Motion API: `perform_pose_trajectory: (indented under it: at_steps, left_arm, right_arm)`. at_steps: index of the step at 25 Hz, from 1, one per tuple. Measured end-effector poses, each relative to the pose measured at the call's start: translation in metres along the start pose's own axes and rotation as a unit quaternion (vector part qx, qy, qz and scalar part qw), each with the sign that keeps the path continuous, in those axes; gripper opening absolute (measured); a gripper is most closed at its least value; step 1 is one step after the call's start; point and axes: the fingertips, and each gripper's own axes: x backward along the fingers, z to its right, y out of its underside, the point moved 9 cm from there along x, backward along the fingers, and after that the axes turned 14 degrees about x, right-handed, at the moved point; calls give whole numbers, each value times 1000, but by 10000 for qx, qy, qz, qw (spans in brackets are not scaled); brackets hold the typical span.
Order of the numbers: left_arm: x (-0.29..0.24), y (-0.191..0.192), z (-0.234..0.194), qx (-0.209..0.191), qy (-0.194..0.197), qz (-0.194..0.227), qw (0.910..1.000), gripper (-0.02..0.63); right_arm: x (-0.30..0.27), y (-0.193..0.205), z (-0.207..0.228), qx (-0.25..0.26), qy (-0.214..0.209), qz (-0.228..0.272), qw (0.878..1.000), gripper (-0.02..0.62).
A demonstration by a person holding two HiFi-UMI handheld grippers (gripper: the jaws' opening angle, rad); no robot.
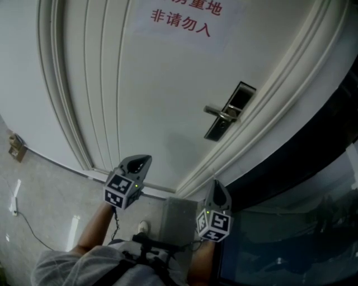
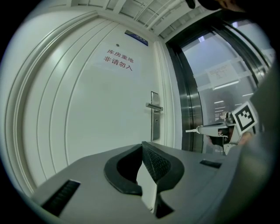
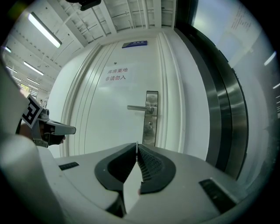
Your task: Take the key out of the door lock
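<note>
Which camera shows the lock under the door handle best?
The right gripper view: it faces the lock plate nearly head-on, the cylinder showing below the handle. The left gripper view shows the lock plate smaller and obliquely; the head view sees it dark and tilted.

White panelled door (image 1: 168, 84) filled the upper frame, red-lettered sign (image 1: 182, 17) at top centre, lever handle (image 1: 218, 113) on its lock plate (image 1: 241, 96) right of centre, left gripper (image 1: 140, 163) and right gripper (image 1: 217, 190) stood at lower centre, grey floor (image 1: 45, 190) at lower left.
</note>
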Motion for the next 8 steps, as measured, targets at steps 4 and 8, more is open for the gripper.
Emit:
perform_pose_trajectory:
  at_steps: [4, 8]
  left_arm:
    - [0, 0, -2, 2, 1, -15, 10000, 8]
    - [1, 0, -4, 21, -5, -14, 10000, 7]
  right_arm:
    - [-1, -1, -2, -1, -26, 13, 10000, 21]
    - [-2, -2, -5, 12, -34, 3, 10000, 21]
